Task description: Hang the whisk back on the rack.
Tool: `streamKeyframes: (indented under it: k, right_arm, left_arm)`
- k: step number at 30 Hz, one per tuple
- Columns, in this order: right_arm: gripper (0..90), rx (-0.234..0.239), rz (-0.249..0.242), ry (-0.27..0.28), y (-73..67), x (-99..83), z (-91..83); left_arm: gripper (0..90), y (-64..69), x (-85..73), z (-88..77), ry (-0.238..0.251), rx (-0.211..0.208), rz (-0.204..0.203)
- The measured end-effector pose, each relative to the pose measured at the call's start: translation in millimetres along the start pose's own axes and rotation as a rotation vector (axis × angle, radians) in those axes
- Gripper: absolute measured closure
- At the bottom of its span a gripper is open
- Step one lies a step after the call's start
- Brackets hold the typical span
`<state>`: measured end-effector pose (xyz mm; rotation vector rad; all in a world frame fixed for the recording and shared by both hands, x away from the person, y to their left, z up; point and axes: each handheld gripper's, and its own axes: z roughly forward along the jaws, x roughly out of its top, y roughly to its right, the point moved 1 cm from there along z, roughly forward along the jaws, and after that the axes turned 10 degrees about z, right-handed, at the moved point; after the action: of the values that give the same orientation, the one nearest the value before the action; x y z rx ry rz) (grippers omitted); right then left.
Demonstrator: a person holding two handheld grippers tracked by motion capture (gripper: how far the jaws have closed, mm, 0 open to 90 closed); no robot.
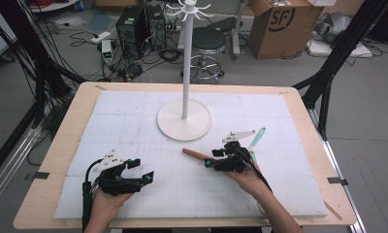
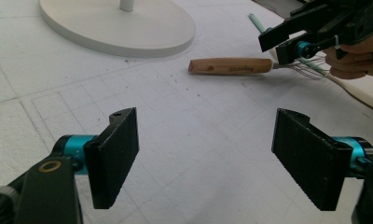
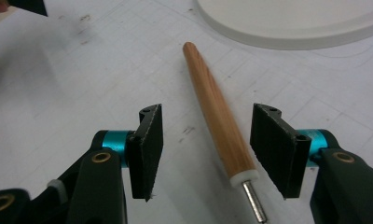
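**Whisk handle between your right jaws**

White gridded mat [image 1: 134, 121] covers your table, with the tall stand [image 1: 184, 119] at its middle. Your left gripper [image 1: 139, 170] rests low with jaws wide and empty. Your right gripper [image 3: 205, 140] straddles the wooden-handled whisk [image 3: 217, 116] lying flat near the stand's base; its jaws stand half-open, pads not touching the handle.

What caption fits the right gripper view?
Right gripper open astride a wooden whisk handle lying on the white mat, fingers not yet touching it.
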<state>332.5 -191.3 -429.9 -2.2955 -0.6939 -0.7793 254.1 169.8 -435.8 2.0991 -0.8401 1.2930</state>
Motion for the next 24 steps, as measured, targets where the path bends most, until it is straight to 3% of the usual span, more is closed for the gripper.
streamKeyframes:
  k: [9,16,21,24]
  right_arm:
    - [46.3,0.018,0.022,-0.024,1.4,3.1,1.1]
    - [46.7,0.0,0.039,-0.072,1.8,6.8,4.8]
    - [48.1,-0.051,0.074,-0.164,-0.7,15.0,14.3]
    - [49.0,-0.055,0.082,-0.192,-0.3,15.7,17.7]
  left_arm:
    - [23.3,1.3,0.2,3.0,-0.007,-0.002,0.008]
    - [23.3,1.7,0.7,3.2,-0.001,-0.002,0.006]
    - [23.3,2.0,1.0,2.8,-0.001,-0.006,0.009]
    - [23.3,2.3,1.1,2.0,0.001,-0.008,0.008]
